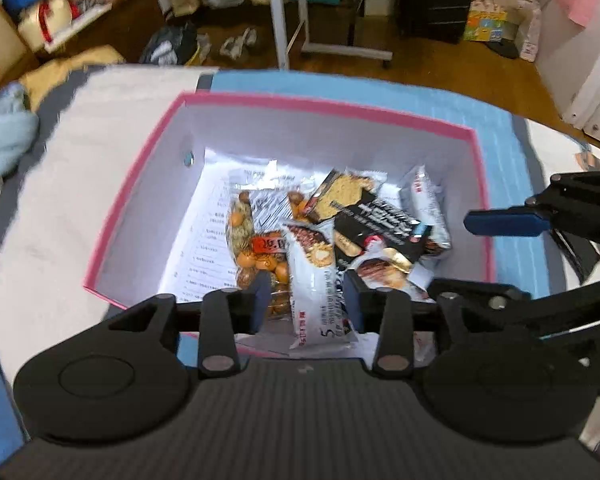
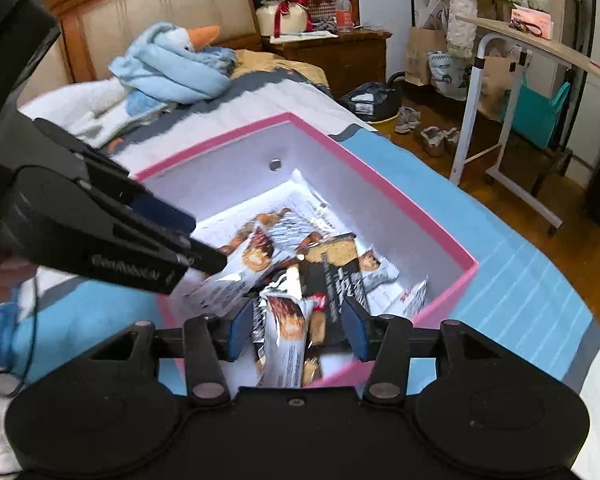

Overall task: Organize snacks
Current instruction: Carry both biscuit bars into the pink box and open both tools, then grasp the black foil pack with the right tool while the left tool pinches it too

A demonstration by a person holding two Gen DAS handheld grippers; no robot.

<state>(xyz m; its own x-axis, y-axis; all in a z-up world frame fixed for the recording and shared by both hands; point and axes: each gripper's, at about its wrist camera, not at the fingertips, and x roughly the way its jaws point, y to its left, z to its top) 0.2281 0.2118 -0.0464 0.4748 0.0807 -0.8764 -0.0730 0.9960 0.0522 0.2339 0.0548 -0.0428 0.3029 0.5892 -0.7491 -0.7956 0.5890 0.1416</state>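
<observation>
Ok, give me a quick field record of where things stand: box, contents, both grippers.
box: pink-rimmed box on the bed, open, no lid on it
contents: snack packets piled loosely, lying on a printed sheet
left gripper: open, above the near edge of the box, holding nothing
right gripper: open, over the packets, holding nothing

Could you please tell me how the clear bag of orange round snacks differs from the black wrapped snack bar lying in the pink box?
The clear bag of orange round snacks is see-through, so its lumpy contents show; the black wrapped snack bar is opaque with white lettering. The bag lies at the left edge of the pile, partly on the printed paper sheet; the bar lies to the right, on top of other wrappers. Both lie inside the pink-rimmed white box, held by neither gripper.
</observation>
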